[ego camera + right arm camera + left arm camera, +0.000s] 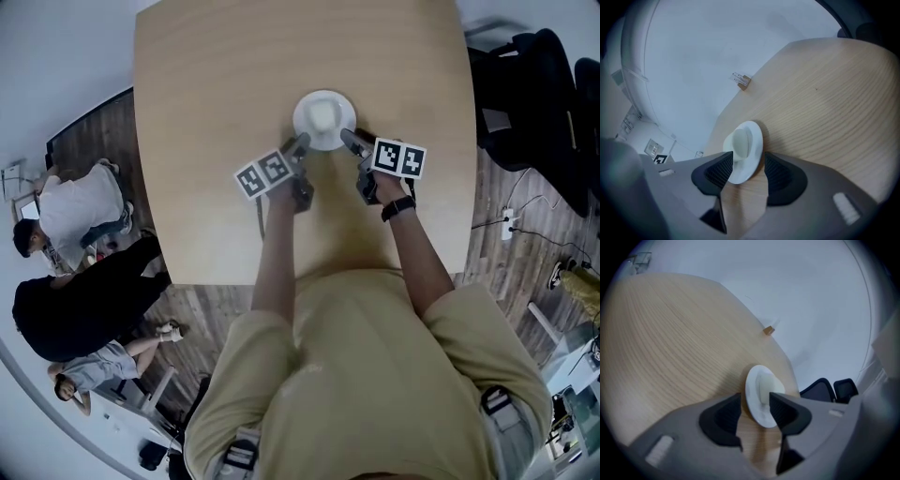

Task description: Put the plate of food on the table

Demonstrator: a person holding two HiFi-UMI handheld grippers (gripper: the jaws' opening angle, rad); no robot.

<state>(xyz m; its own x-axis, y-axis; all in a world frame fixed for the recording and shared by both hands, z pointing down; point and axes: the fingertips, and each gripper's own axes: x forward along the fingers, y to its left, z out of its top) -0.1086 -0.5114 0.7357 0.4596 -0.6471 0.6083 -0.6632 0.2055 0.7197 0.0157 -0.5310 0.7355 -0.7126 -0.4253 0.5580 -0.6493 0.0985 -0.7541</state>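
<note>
A small white plate (pixel 324 120) carrying a pale mound of food (pixel 323 115) rests flat on the light wooden table (pixel 216 94), toward its far middle. My left gripper (pixel 302 142) stands at the plate's near-left rim and my right gripper (pixel 349 139) at its near-right rim. In the left gripper view the plate (pixel 757 373) sits between the spread jaws of the left gripper (pixel 754 401), and the pads do not press on it. The right gripper view shows the same: the plate (pixel 752 133) lies within the wide gap of the right gripper (pixel 748 161).
Black office chairs (pixel 534 94) stand right of the table. Several people (pixel 75 272) sit or crouch on the wood floor at the left. A small wooden block (pixel 769 330) lies on the pale floor beyond the table's far edge. Cables and a power strip (pixel 509 223) lie at the right.
</note>
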